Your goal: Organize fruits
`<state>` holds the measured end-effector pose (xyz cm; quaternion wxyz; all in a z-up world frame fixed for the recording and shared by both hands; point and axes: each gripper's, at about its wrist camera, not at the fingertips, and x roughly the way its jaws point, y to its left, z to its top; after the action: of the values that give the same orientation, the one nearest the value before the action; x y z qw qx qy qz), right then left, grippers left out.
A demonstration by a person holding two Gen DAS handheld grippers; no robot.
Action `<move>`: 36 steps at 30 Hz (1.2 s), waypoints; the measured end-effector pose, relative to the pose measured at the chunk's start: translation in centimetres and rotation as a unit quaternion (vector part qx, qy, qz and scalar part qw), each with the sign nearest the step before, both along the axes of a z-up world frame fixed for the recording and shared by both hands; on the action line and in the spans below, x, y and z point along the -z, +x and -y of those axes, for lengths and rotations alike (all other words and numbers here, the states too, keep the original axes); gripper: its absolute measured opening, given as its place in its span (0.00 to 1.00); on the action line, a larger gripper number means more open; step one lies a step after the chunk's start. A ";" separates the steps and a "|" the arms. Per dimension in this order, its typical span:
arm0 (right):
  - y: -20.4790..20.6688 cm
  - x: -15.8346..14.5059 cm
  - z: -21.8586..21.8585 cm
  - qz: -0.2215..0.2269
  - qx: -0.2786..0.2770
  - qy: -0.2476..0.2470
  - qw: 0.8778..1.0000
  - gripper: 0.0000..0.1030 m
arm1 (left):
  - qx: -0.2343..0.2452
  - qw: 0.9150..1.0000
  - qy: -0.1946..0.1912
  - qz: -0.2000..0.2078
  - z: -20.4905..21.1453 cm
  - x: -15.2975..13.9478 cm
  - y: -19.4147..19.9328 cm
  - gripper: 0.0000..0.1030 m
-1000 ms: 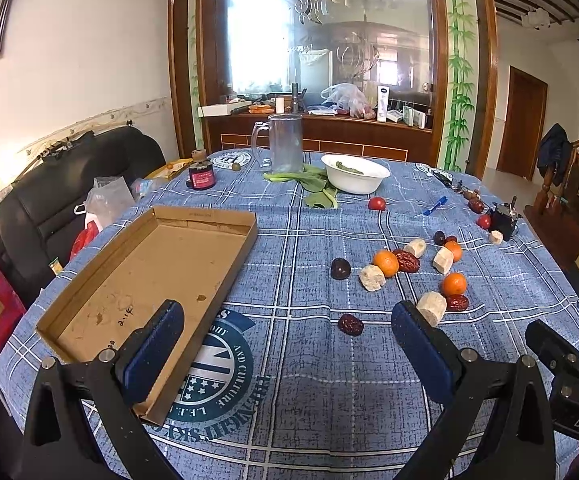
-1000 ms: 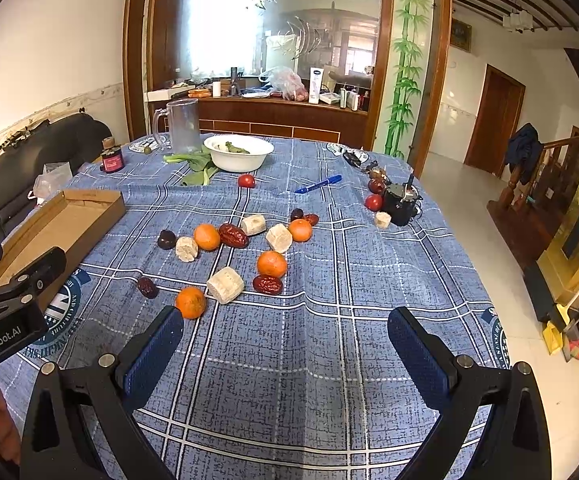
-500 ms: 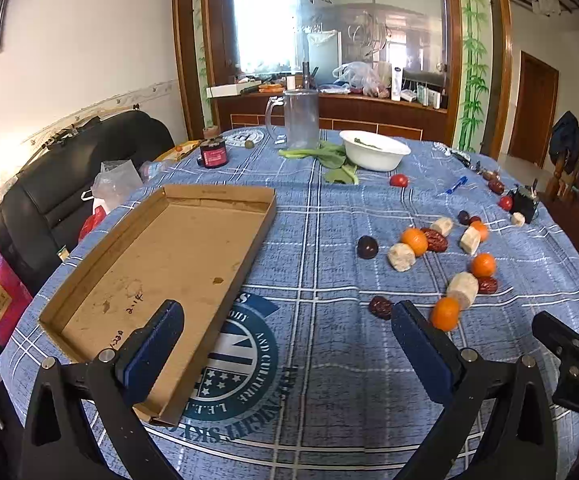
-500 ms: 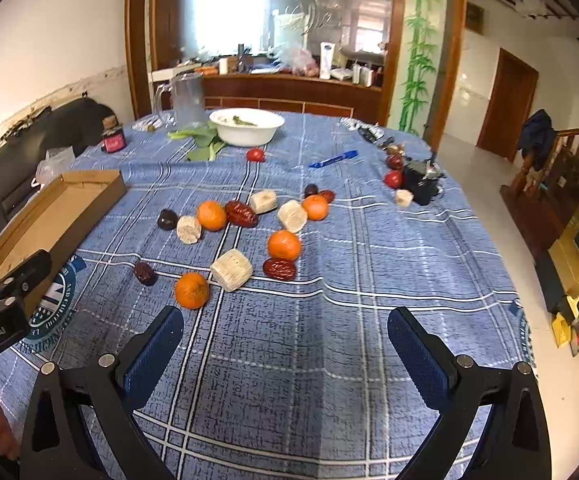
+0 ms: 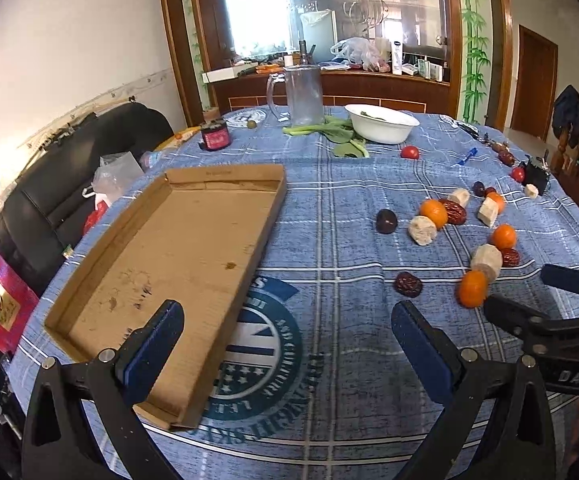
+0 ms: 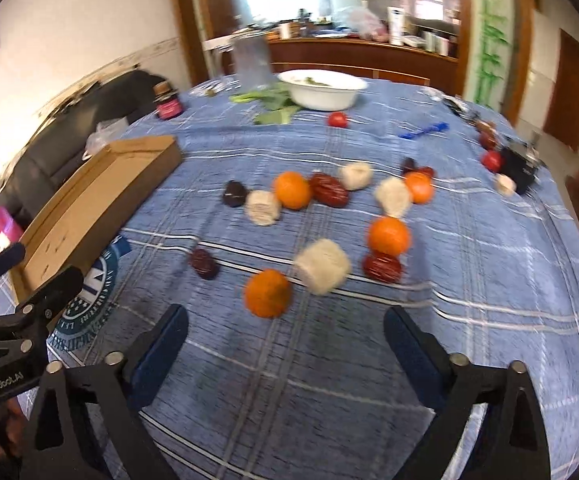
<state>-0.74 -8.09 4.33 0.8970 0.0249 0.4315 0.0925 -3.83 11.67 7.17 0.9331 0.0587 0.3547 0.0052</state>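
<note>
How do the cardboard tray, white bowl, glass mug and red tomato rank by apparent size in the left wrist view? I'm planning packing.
1. cardboard tray
2. glass mug and white bowl: too similar, unranked
3. red tomato

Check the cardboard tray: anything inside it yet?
No fruit in the cardboard tray: only bare cardboard with a few stains. Its near corner is hidden behind the left hand-held gripper finger, so that patch is unconfirmed.
</note>
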 end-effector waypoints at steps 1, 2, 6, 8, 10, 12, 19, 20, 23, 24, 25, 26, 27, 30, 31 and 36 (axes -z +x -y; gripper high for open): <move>0.3 0.2 -0.4 -0.004 -0.007 0.003 1.000 0.84 | -0.002 1.000 0.005 0.003 -0.3 -0.1 0.0 1.00; 0.6 0.4 -0.7 -0.010 -0.012 0.006 1.000 0.81 | -0.005 1.000 0.010 0.005 -0.5 -0.2 0.0 1.00; 1.8 1.9 -1.6 -0.040 -0.024 0.025 0.999 0.68 | -0.021 1.000 0.018 0.013 -1.9 -0.6 0.0 1.00; 2.3 2.2 -1.6 -0.046 -0.019 0.031 0.998 0.65 | -0.029 0.999 0.016 0.012 -2.6 -0.7 0.2 1.00; 2.8 2.6 -1.4 -0.054 -0.014 0.040 0.998 0.55 | -0.035 0.999 0.013 0.009 -3.1 -0.6 0.3 1.00; 3.3 3.0 -1.3 -0.062 -0.009 0.044 0.997 0.47 | -0.037 0.999 0.009 0.005 -3.3 -0.5 0.4 1.00; 3.3 3.1 0.1 -0.068 -0.001 0.056 0.996 0.30 | -0.001 1.000 -0.002 -0.010 -1.3 0.1 1.4 1.00; 3.0 2.9 0.5 -0.067 0.001 0.061 0.996 0.30 | 0.008 1.000 -0.005 -0.015 -0.7 0.2 1.7 1.00; 1.8 2.2 1.8 -0.057 0.007 0.062 0.996 0.30 | 0.044 0.998 -0.017 -0.041 1.3 0.8 3.0 1.00; 1.3 2.0 2.4 -0.052 0.012 0.056 0.997 0.30 | 0.057 0.997 -0.022 -0.053 2.0 1.2 3.6 1.00; 1.0 1.9 2.8 -0.051 0.014 0.053 0.997 0.30 | 0.068 0.995 -0.024 -0.064 2.7 1.5 4.2 1.00; 0.5 1.8 3.4 -0.049 0.019 0.050 0.997 0.30 | 0.078 0.994 -0.028 -0.077 3.5 1.9 4.9 1.00; 0.2 1.8 3.7 -0.049 0.023 0.048 0.997 0.30 | 0.084 0.992 -0.028 -0.087 4.0 2.3 5.4 1.00; -0.6 1.7 4.8 -0.046 0.031 0.036 0.998 0.30 | 0.094 0.988 -0.032 -0.117 5.4 3.4 6.8 1.00; -0.8 1.7 5.0 -0.045 0.031 0.032 0.998 0.30 | 0.096 0.987 -0.030 -0.123 5.8 3.8 7.1 1.00; -1.6 1.3 5.8 -0.035 0.029 0.028 0.999 0.30 | 0.098 0.985 -0.024 -0.140 6.7 5.0 8.0 0.82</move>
<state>-2.37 -13.86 3.00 0.8827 0.0660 0.4588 0.0777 4.21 5.02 2.16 0.8713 0.0705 0.4746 -0.1028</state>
